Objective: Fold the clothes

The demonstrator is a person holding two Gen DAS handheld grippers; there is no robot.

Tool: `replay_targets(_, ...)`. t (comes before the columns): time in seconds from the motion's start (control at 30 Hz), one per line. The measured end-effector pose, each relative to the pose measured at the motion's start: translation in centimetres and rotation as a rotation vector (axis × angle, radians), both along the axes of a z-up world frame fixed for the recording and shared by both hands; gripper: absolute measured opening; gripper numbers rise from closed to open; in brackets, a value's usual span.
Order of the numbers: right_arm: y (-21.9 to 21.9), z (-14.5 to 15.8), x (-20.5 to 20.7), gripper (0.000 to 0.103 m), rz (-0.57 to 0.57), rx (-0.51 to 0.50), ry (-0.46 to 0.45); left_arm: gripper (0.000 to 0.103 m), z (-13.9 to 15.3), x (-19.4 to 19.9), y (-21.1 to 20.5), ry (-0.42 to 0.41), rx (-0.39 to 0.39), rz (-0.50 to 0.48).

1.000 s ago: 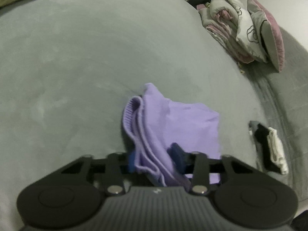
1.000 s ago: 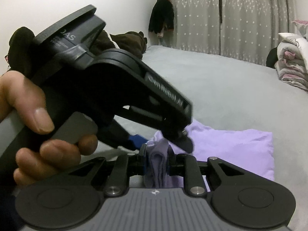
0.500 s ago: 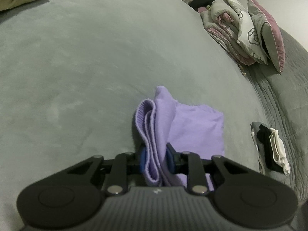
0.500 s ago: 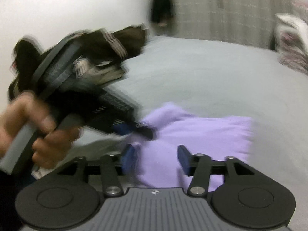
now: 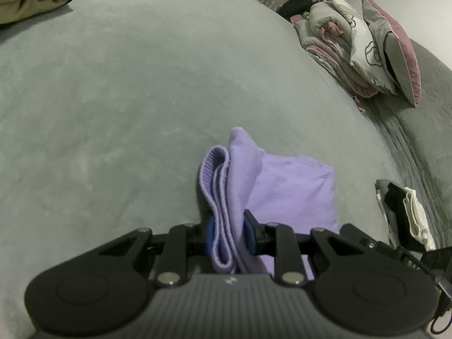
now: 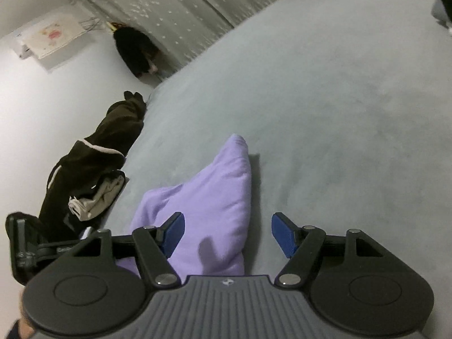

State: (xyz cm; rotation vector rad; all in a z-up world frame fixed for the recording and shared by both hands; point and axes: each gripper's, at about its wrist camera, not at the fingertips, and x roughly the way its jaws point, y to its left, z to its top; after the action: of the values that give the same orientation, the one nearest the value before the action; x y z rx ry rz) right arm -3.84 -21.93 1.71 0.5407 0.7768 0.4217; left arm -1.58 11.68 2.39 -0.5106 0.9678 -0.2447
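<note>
Lilac garment [image 5: 285,195] on grey bed [image 5: 127,99], ribbed edge bunched and clenched between jaws of left gripper [image 5: 229,234]. Right gripper [image 6: 227,233] above a raised fold of the cloth, jaws spread wide, gripping nothing. Dark clothes pile [image 6: 93,175] at bed edge; folded bedding [image 5: 358,48] well apart.

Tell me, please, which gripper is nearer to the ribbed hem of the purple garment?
Left. The left gripper is shut on the purple garment right at its ribbed hem. The right gripper hangs open above a plain part of the cloth, holding nothing.
</note>
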Motion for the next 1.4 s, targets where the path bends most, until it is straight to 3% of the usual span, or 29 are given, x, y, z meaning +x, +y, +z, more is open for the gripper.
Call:
replay_targets(0.13, 1.8, 0.5, -0.6, 0.069, 0.031, -0.147, -0.058, 0.021, 0.2, -0.1, -0.5, -0.010, 0.032, 0.001)
replay_targets(0.23, 1.7, 0.3, -0.9, 0.068, 0.007, -0.123, -0.069, 0.021, 0.4, -0.2, -0.8, -0.015, 0.057, 0.002)
replay_targets(0.33, 2.3, 0.6, -1.0, 0.056, 0.010, -0.177, -0.072, 0.022, 0.7, -0.2, -1.3, -0.024, 0.099, -0.008)
replay_targets(0.4, 2.6, 0.7, -1.1, 0.040, 0.019, -0.181, -0.070, 0.022, 0.9, -0.3, -1.5, -0.029, 0.118, -0.011)
replay_targets(0.7, 1.5, -0.1, -0.7, 0.038, -0.009, -0.067, -0.046, 0.022, 1.6, -0.8, -2.3, -0.051, 0.191, -0.022)
replay_targets(1.4, 2.8, 0.0, -0.3, 0.038, -0.013, -0.114, -0.082, 0.023, 2.0, -1.2, -3.0, -0.074, 0.270, -0.030)
